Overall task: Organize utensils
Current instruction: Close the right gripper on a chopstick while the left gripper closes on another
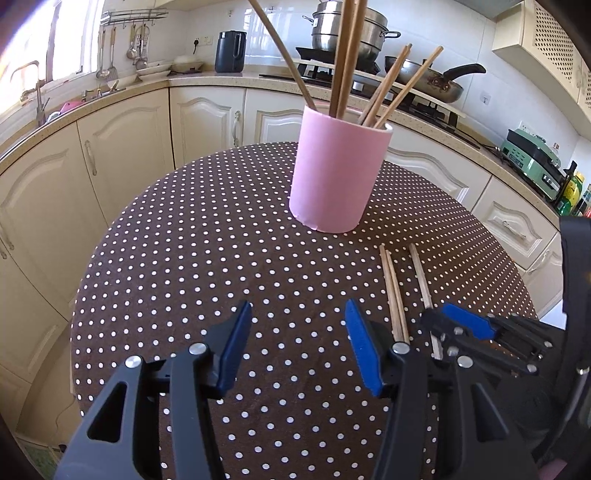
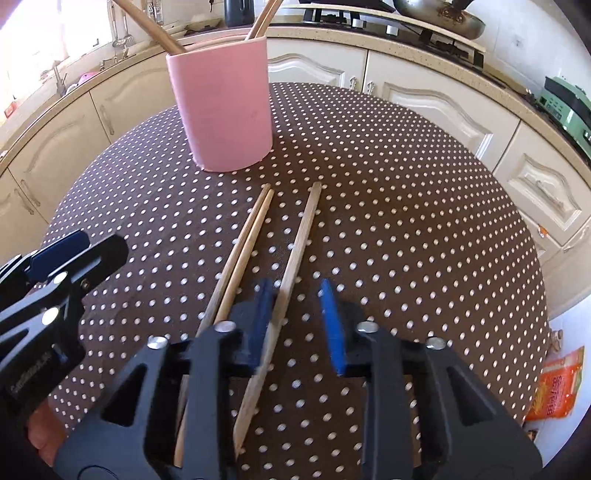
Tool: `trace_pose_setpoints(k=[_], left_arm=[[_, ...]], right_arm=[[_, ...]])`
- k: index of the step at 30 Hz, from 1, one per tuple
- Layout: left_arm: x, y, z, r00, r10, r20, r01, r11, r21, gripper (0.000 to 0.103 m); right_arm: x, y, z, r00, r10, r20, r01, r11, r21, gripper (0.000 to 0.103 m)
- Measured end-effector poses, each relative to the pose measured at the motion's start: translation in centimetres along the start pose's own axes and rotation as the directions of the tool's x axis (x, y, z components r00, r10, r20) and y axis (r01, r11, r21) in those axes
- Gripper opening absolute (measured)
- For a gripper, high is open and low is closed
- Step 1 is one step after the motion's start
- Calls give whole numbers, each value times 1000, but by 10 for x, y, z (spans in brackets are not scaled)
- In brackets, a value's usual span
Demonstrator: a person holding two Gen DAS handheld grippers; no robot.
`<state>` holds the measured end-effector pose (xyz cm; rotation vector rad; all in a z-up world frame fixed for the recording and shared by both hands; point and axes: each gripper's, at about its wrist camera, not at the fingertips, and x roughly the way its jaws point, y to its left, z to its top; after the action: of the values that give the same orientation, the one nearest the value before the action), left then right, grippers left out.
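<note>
Cream kitchen cabinets (image 1: 129, 155) and a counter are seen behind a round table (image 1: 184, 240) covered in brown cloth with white dots. On the counter a stove is seen, with a steel pot (image 1: 343, 26) and a pan (image 1: 424, 77) on it.

A pink cup (image 1: 336, 177) is stood upright towards the far side of the table, and several wooden chopsticks (image 1: 347, 55) are held in it, leaning outwards. Three more sticks are laid flat on the cloth on the near side of the cup, apart from it. A pair (image 2: 243, 251) is laid touching side by side, and a single stick (image 2: 303, 229) is laid just to the right of the pair.

The left gripper (image 1: 297, 310) is held over bare cloth to the left of the sticks, its fingers moderately apart, with nothing between them.

The right gripper (image 2: 294, 286) is lowered over the near part of the single stick. That stick is seen between the blue pads (image 2: 332, 325), close against the left one, while a gap is left to the right one. The pair is left outside its fingers, on the left.
</note>
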<state>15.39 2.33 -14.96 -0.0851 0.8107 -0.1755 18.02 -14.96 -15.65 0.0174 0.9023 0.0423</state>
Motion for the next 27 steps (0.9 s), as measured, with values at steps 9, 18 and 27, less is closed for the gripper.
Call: trace_pose_setpoints(k=[9, 18, 27], left_arm=[[7, -10, -1, 997, -51, -58, 51, 999, -4, 59], [17, -44, -1, 992, -39, -120, 53, 992, 114, 59], [35, -69, 4, 982, -7, -187, 38, 986, 164, 59]], right_arm=[[-6, -25, -7, 989, 148, 31, -150, 985, 91, 7], [-13, -52, -16, 977, 205, 55, -211, 964, 163, 7], [-20, -72, -24, 967, 248, 64, -256, 945, 204, 7]])
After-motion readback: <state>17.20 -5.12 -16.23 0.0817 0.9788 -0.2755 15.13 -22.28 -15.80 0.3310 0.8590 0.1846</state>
